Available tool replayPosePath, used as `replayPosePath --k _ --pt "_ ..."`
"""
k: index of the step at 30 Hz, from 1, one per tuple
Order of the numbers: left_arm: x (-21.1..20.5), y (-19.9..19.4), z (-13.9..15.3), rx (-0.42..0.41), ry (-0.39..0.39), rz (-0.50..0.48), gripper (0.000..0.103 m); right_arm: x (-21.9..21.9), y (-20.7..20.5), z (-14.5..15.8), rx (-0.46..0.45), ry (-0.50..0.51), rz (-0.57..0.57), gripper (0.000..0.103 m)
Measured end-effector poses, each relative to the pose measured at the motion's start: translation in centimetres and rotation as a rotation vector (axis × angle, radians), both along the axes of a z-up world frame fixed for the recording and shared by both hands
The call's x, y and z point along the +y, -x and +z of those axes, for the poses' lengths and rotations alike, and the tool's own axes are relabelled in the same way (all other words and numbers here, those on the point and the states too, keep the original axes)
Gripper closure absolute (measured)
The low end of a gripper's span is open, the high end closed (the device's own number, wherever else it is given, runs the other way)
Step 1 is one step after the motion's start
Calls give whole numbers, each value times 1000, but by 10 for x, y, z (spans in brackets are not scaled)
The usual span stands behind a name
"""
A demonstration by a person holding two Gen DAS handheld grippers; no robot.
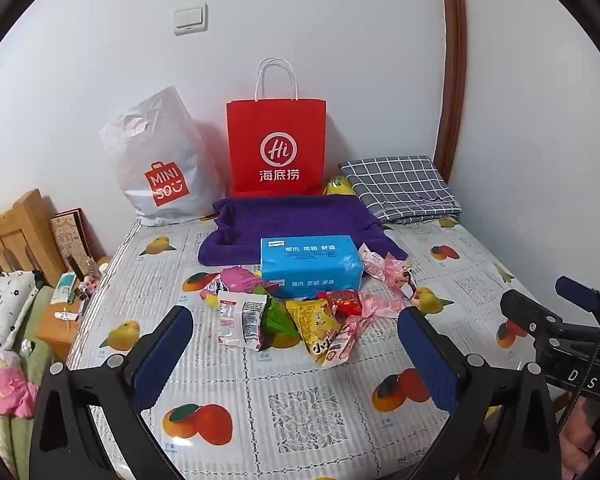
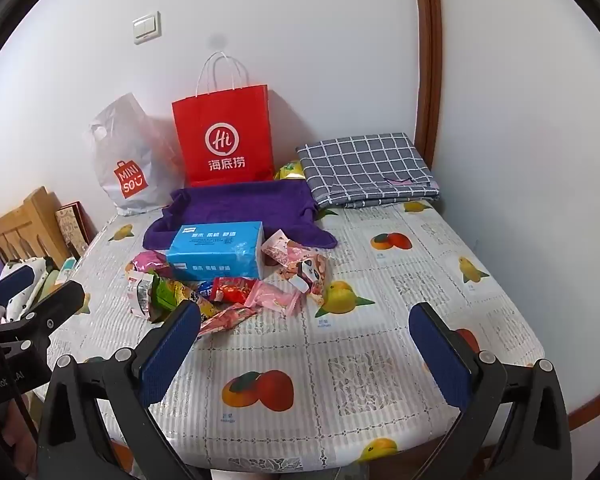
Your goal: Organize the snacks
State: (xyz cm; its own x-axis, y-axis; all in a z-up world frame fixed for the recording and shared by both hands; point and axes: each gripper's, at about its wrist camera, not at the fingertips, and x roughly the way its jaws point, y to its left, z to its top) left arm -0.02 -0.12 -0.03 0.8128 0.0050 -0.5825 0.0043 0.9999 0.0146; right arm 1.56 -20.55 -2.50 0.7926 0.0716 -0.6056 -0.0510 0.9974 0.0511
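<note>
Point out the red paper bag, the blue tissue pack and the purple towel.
red paper bag [image 1: 276,148]: left wrist view, on its printed front face.
blue tissue pack [image 1: 310,266]: left wrist view, on its top face.
purple towel [image 2: 240,200]: right wrist view, on its flat middle.

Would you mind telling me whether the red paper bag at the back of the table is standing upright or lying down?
Upright. The red paper bag stands on its base against the wall, handles pointing up, behind the purple towel.

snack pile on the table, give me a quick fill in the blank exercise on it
1. The snack pile lies just in front of a ____ tissue pack.
2. The tissue pack rests partly on a ____ towel.
3. The bag standing upright against the wall is ____.
4. Both grippers, left gripper and right gripper, are ____.

Missing words: blue; purple; red; open
</note>
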Motion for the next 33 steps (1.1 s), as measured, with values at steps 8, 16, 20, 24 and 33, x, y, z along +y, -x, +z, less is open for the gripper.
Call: replayPosePath --k 8,16,20,24,33 --pt "3 -4 2 4 25 8 0 0 3 2 -9 10 -1 0" --pt "2 0 1 -4 25 5 0 -4 5 3 -4 -3 -8 0" --pt "4 0 1 0 29 10 0 -3 6 3 -10 -1 -4 0" --pt "6 0 1 2 33 12 0 -3 5 2 -8 -3 -5 0" --pt "6 0 0 1 31 10 0 -3 6 3 -9 -9 -7 0"
